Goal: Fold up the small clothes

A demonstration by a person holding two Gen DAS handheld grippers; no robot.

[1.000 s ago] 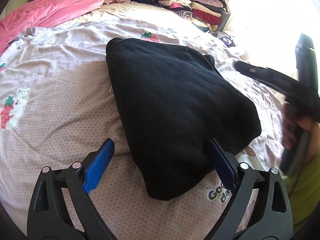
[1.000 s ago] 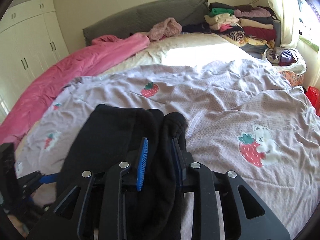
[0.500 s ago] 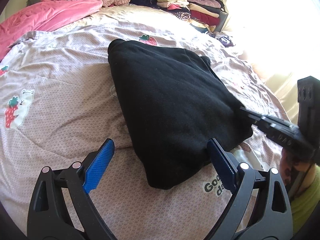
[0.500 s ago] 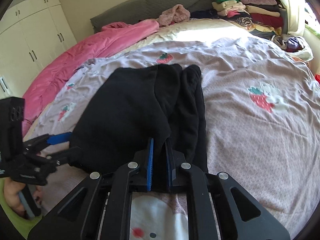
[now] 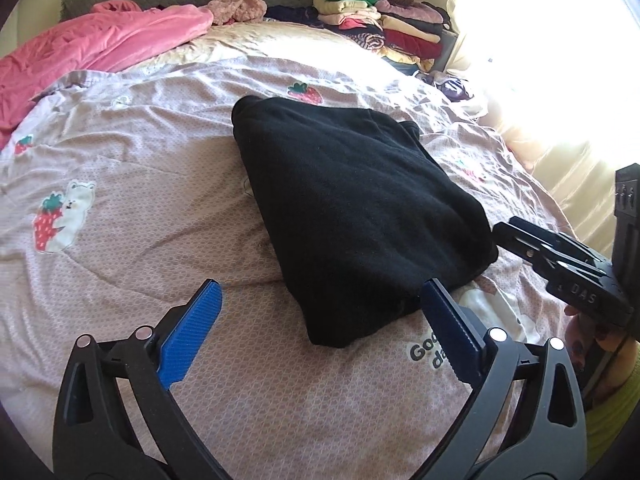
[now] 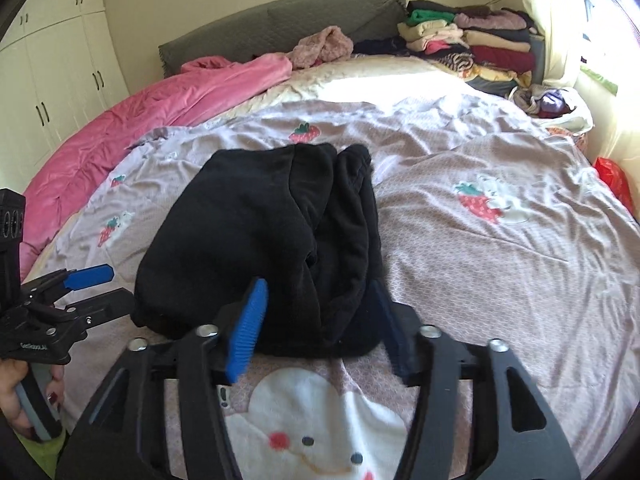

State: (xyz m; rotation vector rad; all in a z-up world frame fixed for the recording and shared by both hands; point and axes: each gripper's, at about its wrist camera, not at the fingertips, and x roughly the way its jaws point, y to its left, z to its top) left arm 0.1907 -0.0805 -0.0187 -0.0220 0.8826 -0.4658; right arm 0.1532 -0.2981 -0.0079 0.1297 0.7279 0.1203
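Left wrist view: left tongs (image 5: 320, 328) spread wide and opening, empty, above the near corner of the folded black garment (image 5: 352, 208) on the strawberry-print bedspread (image 5: 120, 152). Right tongs (image 5: 516, 236) beside its right edge.

Right wrist view: right tongs (image 6: 320, 320) opening, pads straddling the garment's near edge without pressing it. Left tongs at its left.

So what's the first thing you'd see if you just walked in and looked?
The black garment, folded into a dark lump in the middle of the bedspread with its strawberry bears. Then the pink blanket heaped along the left side, and the clothes stack at the far right corner by the window. The right gripper sits at the garment's near edge, its jaws opening.
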